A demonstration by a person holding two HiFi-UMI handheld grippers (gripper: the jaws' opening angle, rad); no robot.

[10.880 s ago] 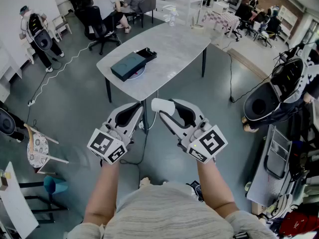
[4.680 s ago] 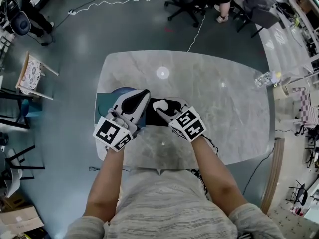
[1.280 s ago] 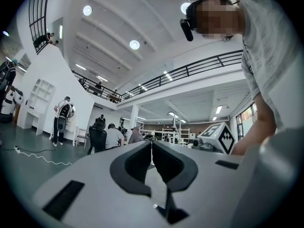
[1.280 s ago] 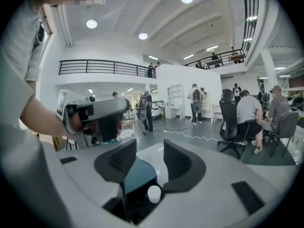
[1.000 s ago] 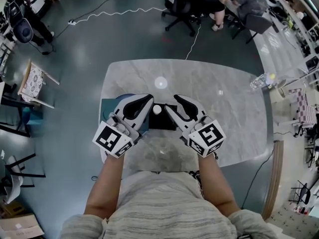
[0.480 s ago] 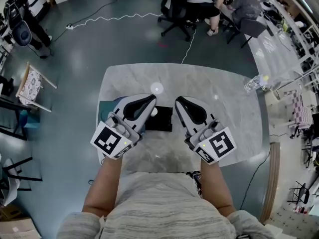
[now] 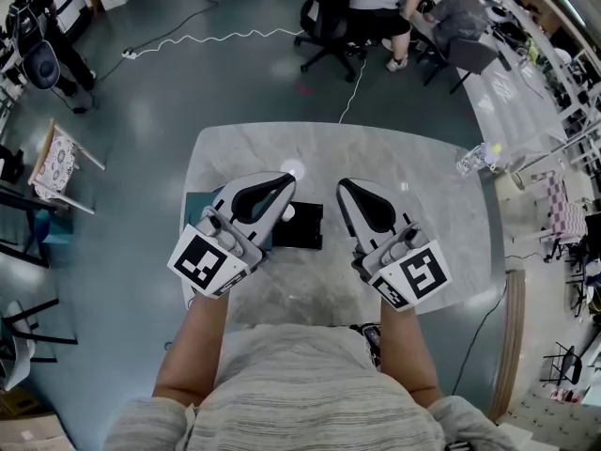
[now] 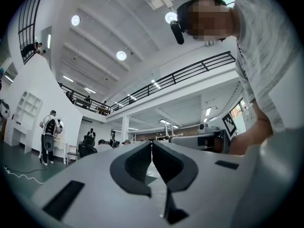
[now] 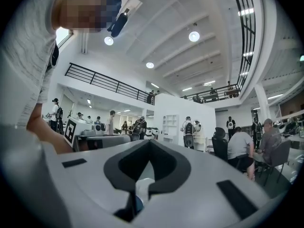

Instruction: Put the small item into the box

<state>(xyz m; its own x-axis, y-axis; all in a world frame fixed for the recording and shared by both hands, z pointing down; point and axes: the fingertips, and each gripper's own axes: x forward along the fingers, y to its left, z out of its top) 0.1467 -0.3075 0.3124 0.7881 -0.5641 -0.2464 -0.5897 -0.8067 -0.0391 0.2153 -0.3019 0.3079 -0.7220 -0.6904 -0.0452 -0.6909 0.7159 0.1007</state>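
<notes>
**Fig. – Head view, just after release.** Both grippers are held over the marble table (image 7: 423, 195), approx. centre frame, with the black box (image 7: 305, 231) between them.

- **R gripper** (image 7: 344, 186): jaws have just been closing and now meet tip to tip. Its own view shows nothing between them, only the room beyond.
- **L gripper** (image 7: 282, 184): jaws together, empty, per its own view. It overlaps the box's left edge and a teal panel (image 7: 192, 209) at frame left.
- **Small item:** the white ball (image 7: 288, 211) sits at the upper-left corner of the box, just beside the L gripper. It looks to be inside the tray. Whether it rests on the floor of the tray or against the rim cannot be told, since the L gripper partly covers that corner.

**Change vs. 1 s ago:** the R gripper then stood wide open close beside the ball. It now sits further right in frame, apart from the box, and closed. The ball has barely shifted.

**Meaning (judgement):** the drop appears done and the task is at or near its end. One risk remains: a round item at the box corner may roll if the box is nudged.
</notes>
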